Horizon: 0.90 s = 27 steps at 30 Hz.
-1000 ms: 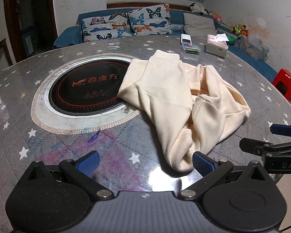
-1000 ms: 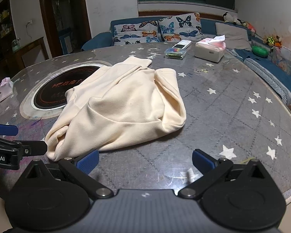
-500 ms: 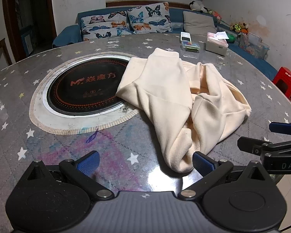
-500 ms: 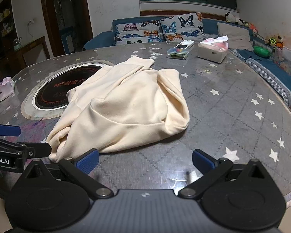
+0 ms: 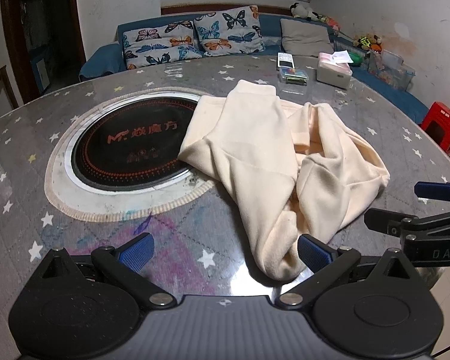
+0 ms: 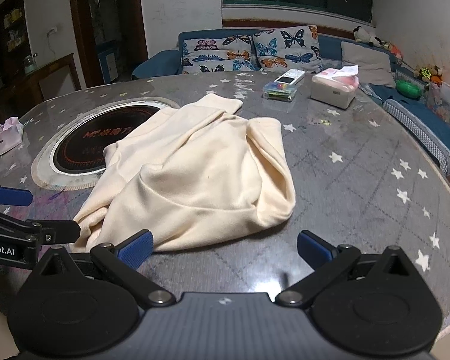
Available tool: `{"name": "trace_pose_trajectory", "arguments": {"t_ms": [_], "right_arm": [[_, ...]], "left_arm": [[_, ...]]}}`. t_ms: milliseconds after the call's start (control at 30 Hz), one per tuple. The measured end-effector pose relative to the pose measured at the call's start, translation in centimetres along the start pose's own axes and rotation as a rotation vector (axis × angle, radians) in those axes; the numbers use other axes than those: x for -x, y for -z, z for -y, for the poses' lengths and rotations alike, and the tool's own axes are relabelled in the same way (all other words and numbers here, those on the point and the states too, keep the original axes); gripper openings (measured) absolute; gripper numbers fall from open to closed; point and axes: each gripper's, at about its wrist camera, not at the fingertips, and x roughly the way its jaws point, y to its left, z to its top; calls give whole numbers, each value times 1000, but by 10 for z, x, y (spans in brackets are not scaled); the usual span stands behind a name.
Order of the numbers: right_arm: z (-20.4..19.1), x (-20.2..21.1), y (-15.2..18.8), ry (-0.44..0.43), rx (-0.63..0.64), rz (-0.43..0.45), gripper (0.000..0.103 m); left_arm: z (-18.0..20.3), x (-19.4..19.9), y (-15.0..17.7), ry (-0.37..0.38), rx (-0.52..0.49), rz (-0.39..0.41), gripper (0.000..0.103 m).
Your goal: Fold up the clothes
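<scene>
Little changed from a second ago, cream garment (image 5: 264, 162) still crumpled on starred counter (image 6: 360, 162), left claw (image 5: 225, 247) and right claw (image 6: 225, 247) wide open, empty, at its near edge.

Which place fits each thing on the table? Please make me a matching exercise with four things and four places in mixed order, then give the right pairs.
Things:
1. cream garment
2. tissue box
3. black cooktop
4. remote control

Places:
A. far side of the table, leaning on a small clear box
B. set into the table, partly under cloth
C. crumpled at the near edge, in front of both open grippers
D. far right of the table, a tissue sticking out

Pairs: 1-C, 2-D, 3-B, 4-A
</scene>
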Motion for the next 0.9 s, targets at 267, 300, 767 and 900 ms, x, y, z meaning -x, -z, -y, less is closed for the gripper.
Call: {"name": "trace_pose_trajectory", "arguments": {"t_ms": [267, 300, 767, 900], "right_arm": [[1, -4, -16, 6, 29, 20, 103], [2, -5, -18, 6, 32, 22, 103], [23, -34, -61, 13, 11, 45, 93], [33, -52, -81, -17, -26, 36, 83]], "left_arm": [[-4, 1, -20, 1, -4, 41, 103], [-4, 1, -23, 0, -7, 46, 103], [4, -31, -81, 32, -26, 101, 102], [8, -51, -103, 50, -26, 98, 94]]}}
